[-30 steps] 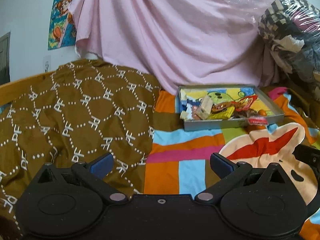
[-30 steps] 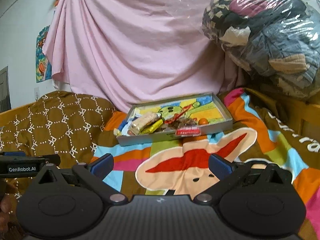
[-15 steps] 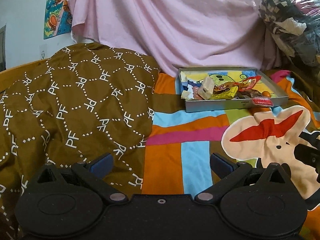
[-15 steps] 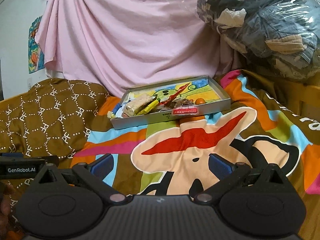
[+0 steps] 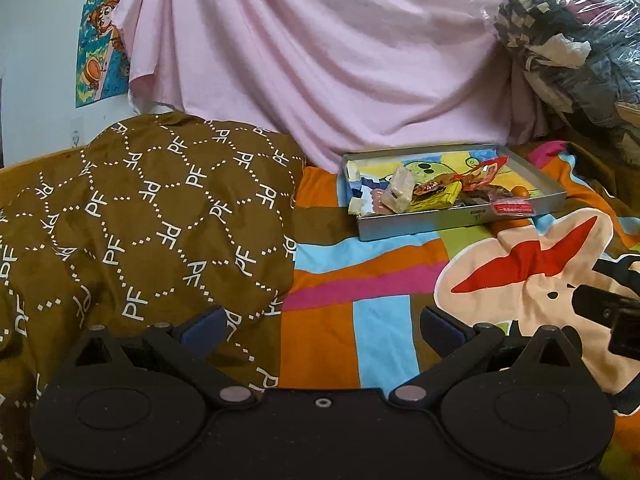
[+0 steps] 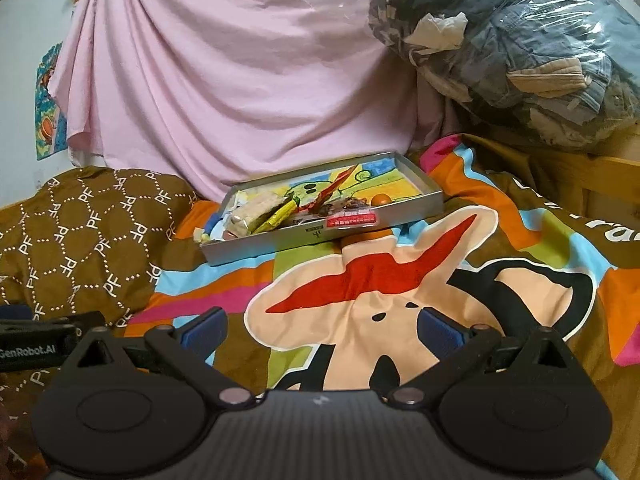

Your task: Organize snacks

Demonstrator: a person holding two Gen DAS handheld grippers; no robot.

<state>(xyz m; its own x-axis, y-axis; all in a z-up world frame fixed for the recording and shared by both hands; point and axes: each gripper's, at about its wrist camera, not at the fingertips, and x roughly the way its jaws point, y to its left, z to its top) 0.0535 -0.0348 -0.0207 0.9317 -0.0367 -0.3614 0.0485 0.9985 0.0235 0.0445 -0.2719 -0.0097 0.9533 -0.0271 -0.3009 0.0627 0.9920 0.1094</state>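
Left gripper (image 5: 322, 326): jaws wide, nothing between them, hovering low over the bed where the brown PF-print quilt (image 5: 152, 216) meets the striped cartoon blanket (image 5: 384, 280). Poster (image 5: 100, 48) on the wall at far left, pink sheet (image 5: 320, 52) draped behind.

Snack tray (image 5: 416, 229) sits on the blanket well ahead, right of the quilt. Snacks are piled toward its near-left part: pale wrapped bar (image 5: 398, 194), yellow packet (image 5: 438, 196), red wrapper (image 5: 486, 168), small orange ball (image 5: 520, 191). A red-labelled packet (image 5: 512, 209) hangs over the near rim. Something orange shows below the front wall, possibly another snack; too hidden to tell.

Right gripper (image 6: 320, 330): jaws also wide, empty, over the blanket's cartoon face (image 6: 380, 292), tray (image 6: 420, 184) straight ahead, well apart. Clear bag of clothes (image 6: 520, 48) at upper right.
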